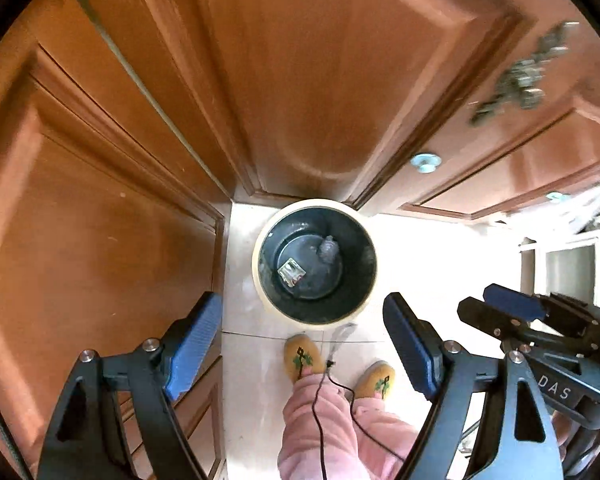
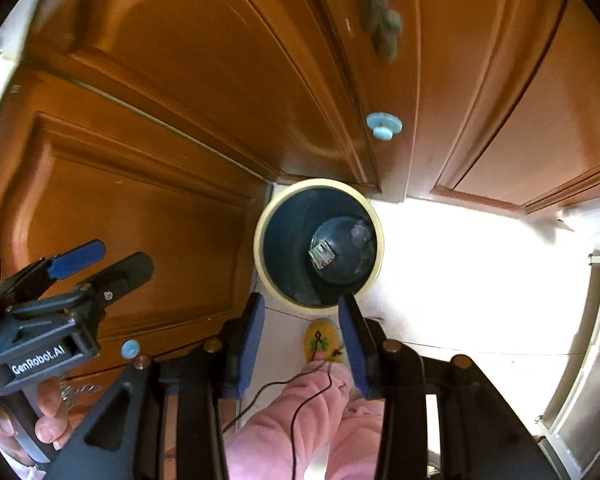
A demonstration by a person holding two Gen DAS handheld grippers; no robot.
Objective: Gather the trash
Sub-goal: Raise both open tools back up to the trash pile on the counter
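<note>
Overhead, both tools empty above the bin

Directly below both cameras, a round trash bin (image 1: pixel 315 261) with a cream rim and dark blue inside stands on the pale tiled floor (image 1: pixel 420 256), tucked into the corner where the brown wooden cabinet doors (image 1: pixel 308 80) meet. At its bottom lie two pieces of trash: a small clear wrapper (image 1: pixel 291 272) with printing on it, and just beside it, toward the cabinet side, a crumpled grey wad (image 1: pixel 327 249). The right wrist view shows the same pair, the wrapper (image 2: pixel 321 257) and the wad (image 2: pixel 359 232), lying near each other on the bin's floor.

The left tool (image 1: pixel 302 344) hangs well above the bin with its blue pads set wide apart and nothing between them: released. The right tool (image 2: pixel 301 340) has its pads narrower but still parted, and only floor and a slipper show in the gap, so it grips nothing either. Each tool shows in the other's view at the edge, the right one (image 1: pixel 512 306) at the left camera's right side, and a hand (image 2: pixel 48 420) holding the left tool's handle.

Under the tools stand pink fleece trouser legs (image 1: pixel 324 432) and yellow slippers (image 1: pixel 302 356), with a thin black cable (image 1: pixel 320 408) trailing across them. Pale blue knobs (image 2: pixel 384 126) sit on the cabinet doors.
</note>
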